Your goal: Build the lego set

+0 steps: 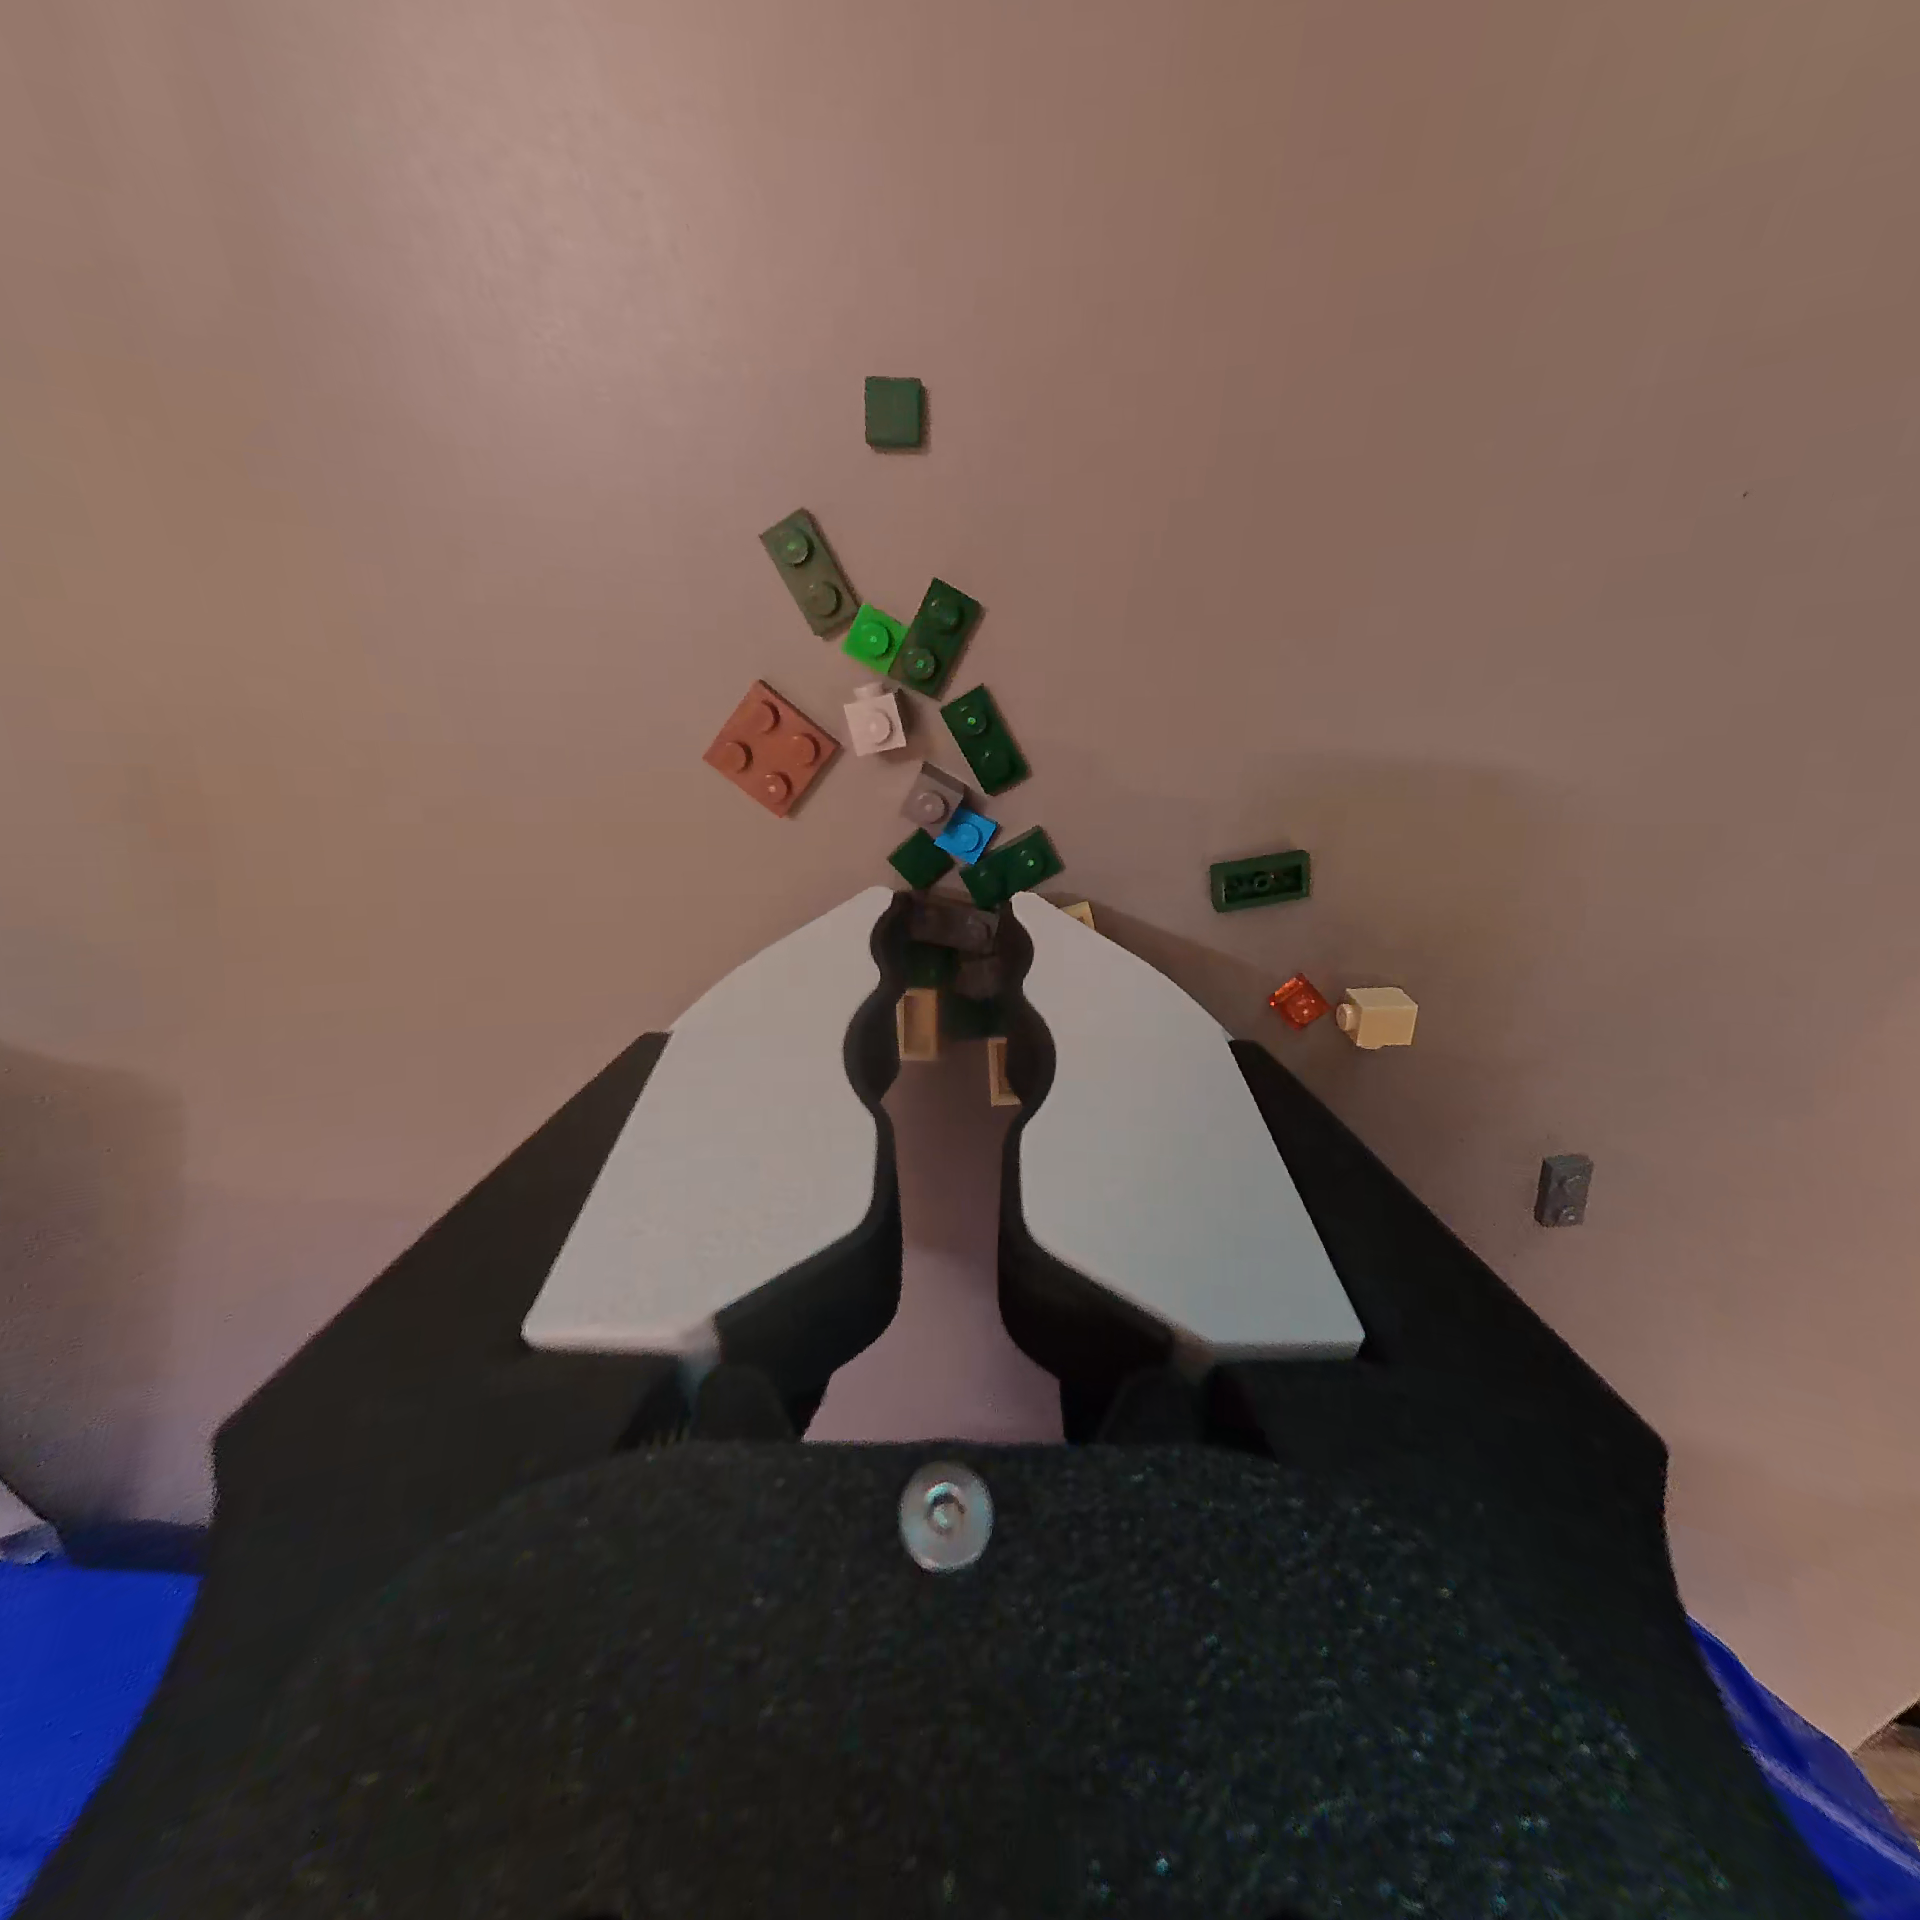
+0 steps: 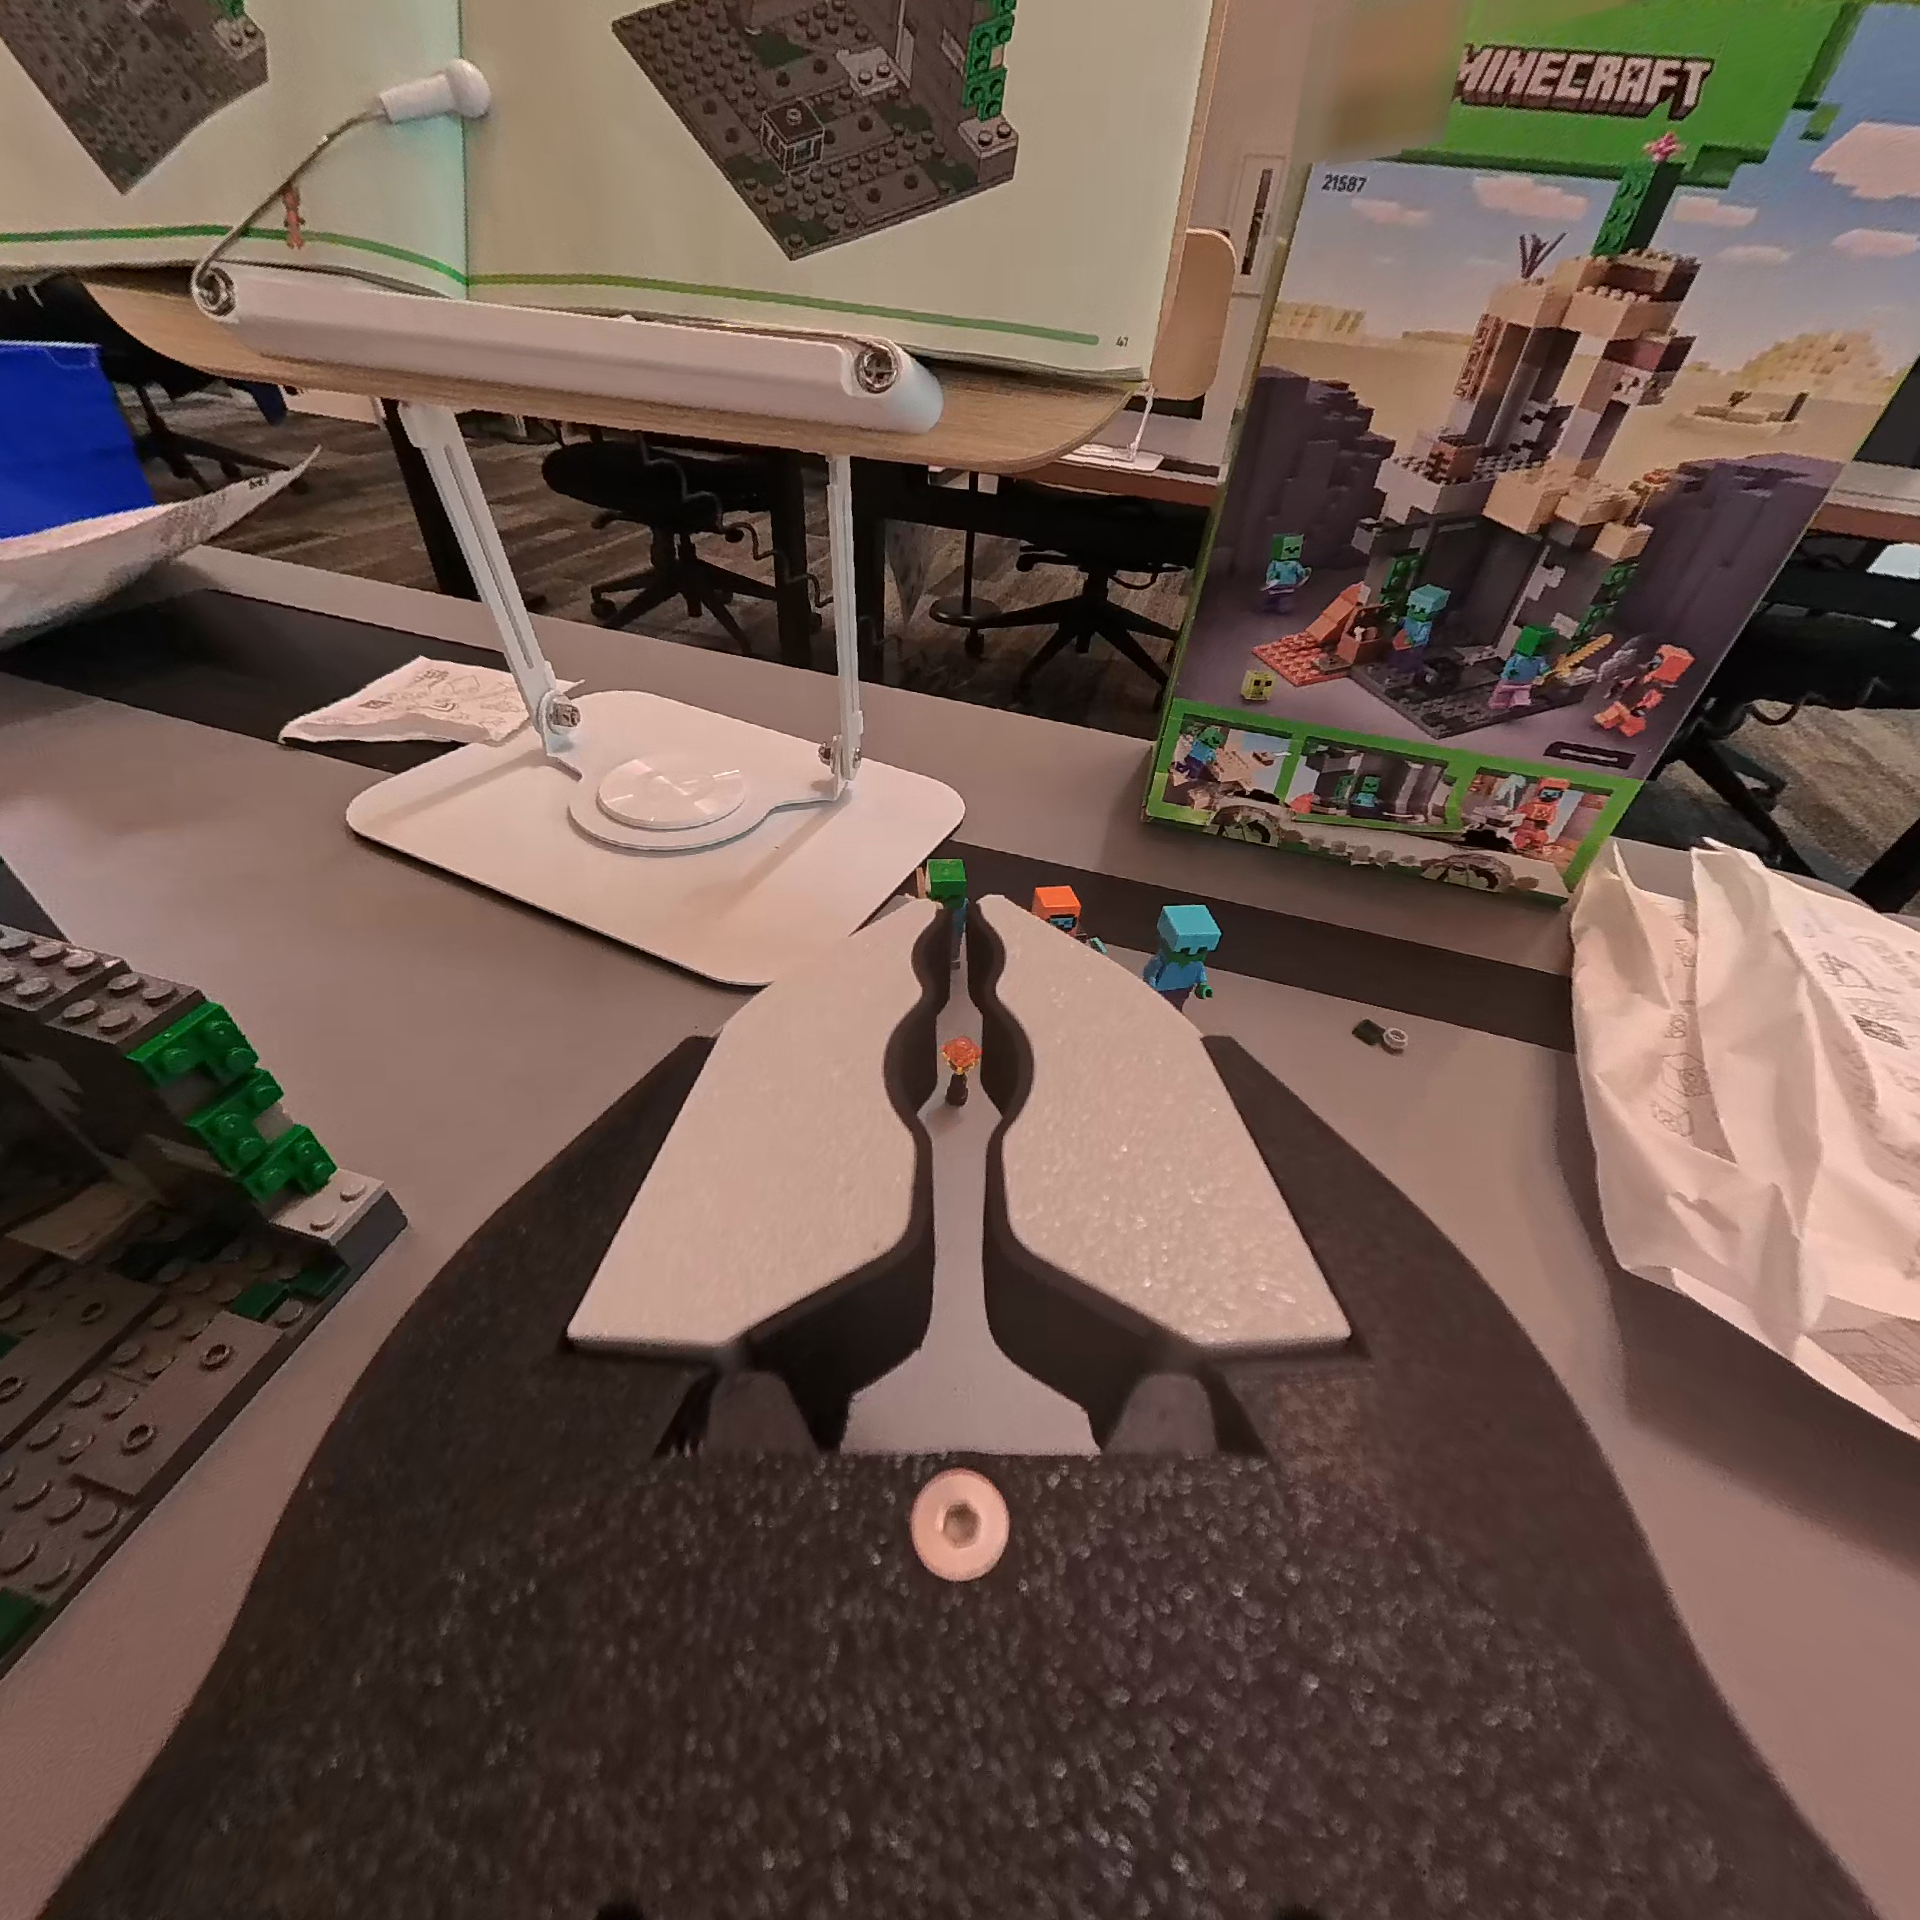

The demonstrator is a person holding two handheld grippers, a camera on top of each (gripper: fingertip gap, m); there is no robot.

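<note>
Lego pieces [image 1: 940, 727] scattered beyond left gripper [image 1: 951, 902]; jaws narrowly apart, gripping nothing.

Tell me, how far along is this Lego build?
Partway. A grey and green structure already stands on the table, and three minifigures are assembled. The left gripper is closing over a dark grey piece in the loose pile; the right gripper holds nothing. Many pieces, like the brown plate, remain.
</note>
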